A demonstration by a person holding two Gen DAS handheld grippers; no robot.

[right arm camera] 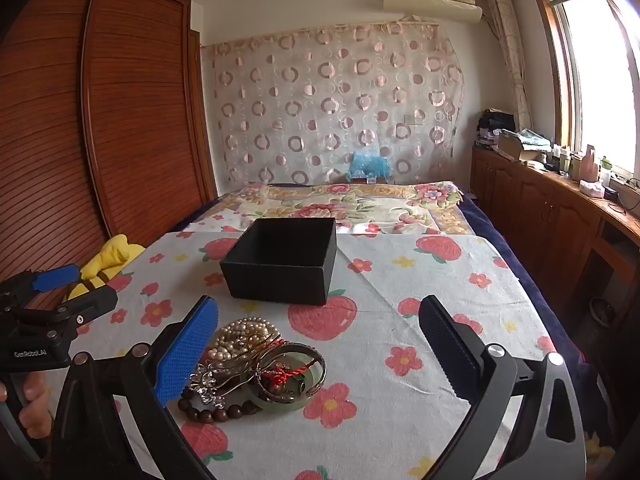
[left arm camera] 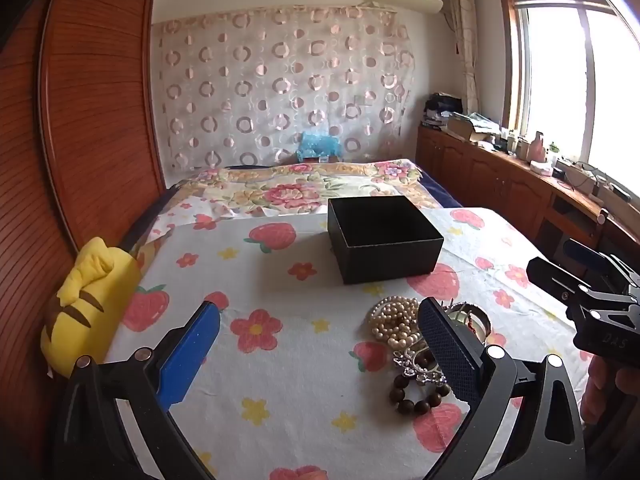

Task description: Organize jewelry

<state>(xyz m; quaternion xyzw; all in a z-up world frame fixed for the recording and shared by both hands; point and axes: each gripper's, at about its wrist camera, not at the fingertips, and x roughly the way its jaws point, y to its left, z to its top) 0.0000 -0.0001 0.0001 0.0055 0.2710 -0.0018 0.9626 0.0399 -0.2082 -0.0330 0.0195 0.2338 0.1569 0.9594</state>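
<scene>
An open black box (left arm camera: 384, 236) (right arm camera: 282, 260) stands on the flowered cloth, empty as far as I can see. In front of it lies a jewelry pile: pearl necklace (left arm camera: 394, 318) (right arm camera: 240, 338), dark wooden bead bracelet (left arm camera: 416, 398) (right arm camera: 212, 414), silver piece (left arm camera: 416, 366) (right arm camera: 208, 384), bangles with red cord (right arm camera: 288, 372). My left gripper (left arm camera: 320, 344) is open and empty, its right finger in front of the pile; it also shows in the right wrist view (right arm camera: 76, 284). My right gripper (right arm camera: 320, 344) is open and empty, the pile just inside its left finger; it also shows in the left wrist view (left arm camera: 560, 264).
A yellow plush toy (left arm camera: 90, 308) (right arm camera: 108, 260) lies at the cloth's left edge by the wooden wardrobe (left arm camera: 80, 120). A flowered blanket (left arm camera: 304, 188) lies behind the box. Wooden cabinets (right arm camera: 560, 216) with clutter run along the right under the window.
</scene>
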